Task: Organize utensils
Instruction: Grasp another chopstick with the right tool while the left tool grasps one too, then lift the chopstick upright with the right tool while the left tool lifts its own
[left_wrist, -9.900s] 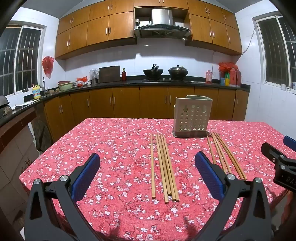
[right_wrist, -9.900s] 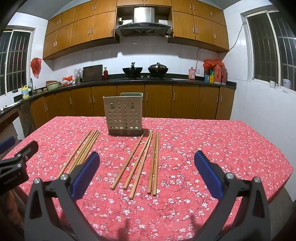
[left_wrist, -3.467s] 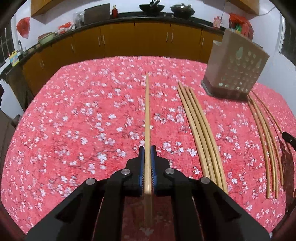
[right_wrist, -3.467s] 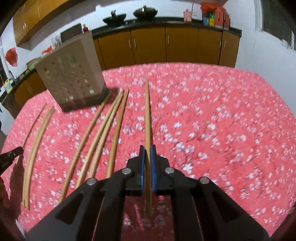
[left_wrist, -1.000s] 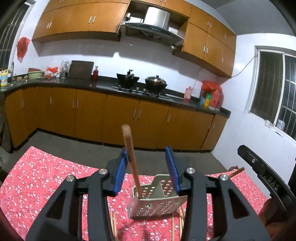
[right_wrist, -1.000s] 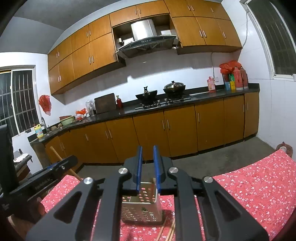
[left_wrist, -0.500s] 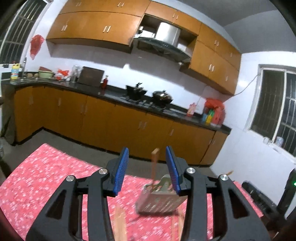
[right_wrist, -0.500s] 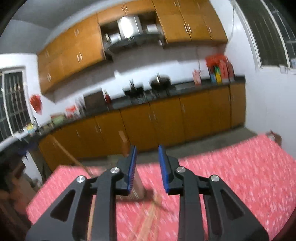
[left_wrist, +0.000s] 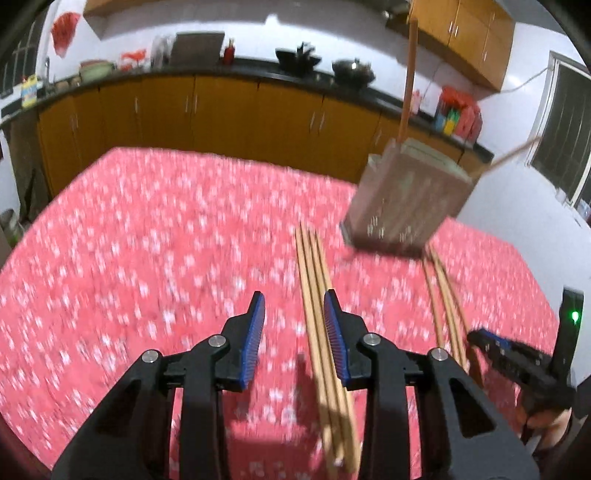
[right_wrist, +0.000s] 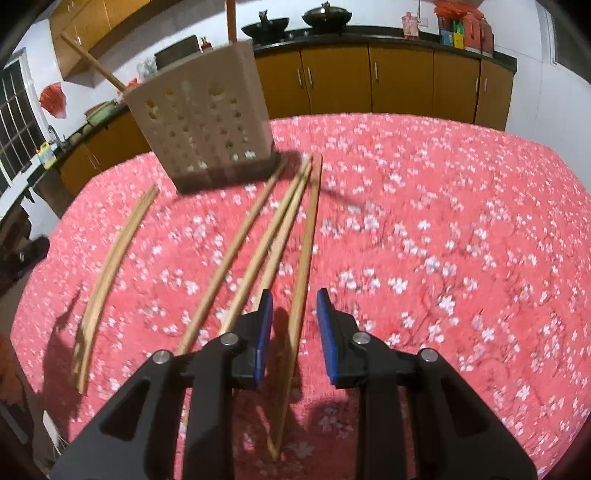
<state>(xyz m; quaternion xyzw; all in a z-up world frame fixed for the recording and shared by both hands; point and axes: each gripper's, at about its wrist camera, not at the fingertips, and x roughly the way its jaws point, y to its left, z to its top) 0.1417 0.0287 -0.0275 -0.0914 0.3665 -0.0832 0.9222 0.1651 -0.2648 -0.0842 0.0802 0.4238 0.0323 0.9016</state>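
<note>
Straddling chopsticks (right_wrist: 295, 332), right claw (right_wrist: 293, 325) gapes (left too).

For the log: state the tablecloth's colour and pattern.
The tablecloth is red with small white blossoms, clearest in the right wrist view.

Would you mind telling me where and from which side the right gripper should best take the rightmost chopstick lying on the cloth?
Probably near its close end, from above. The rightmost chopstick lies flat, pointing away toward the holder, already between the open right gripper pads. It sits apart from its neighbours, so closing across its width should catch only it.
</note>
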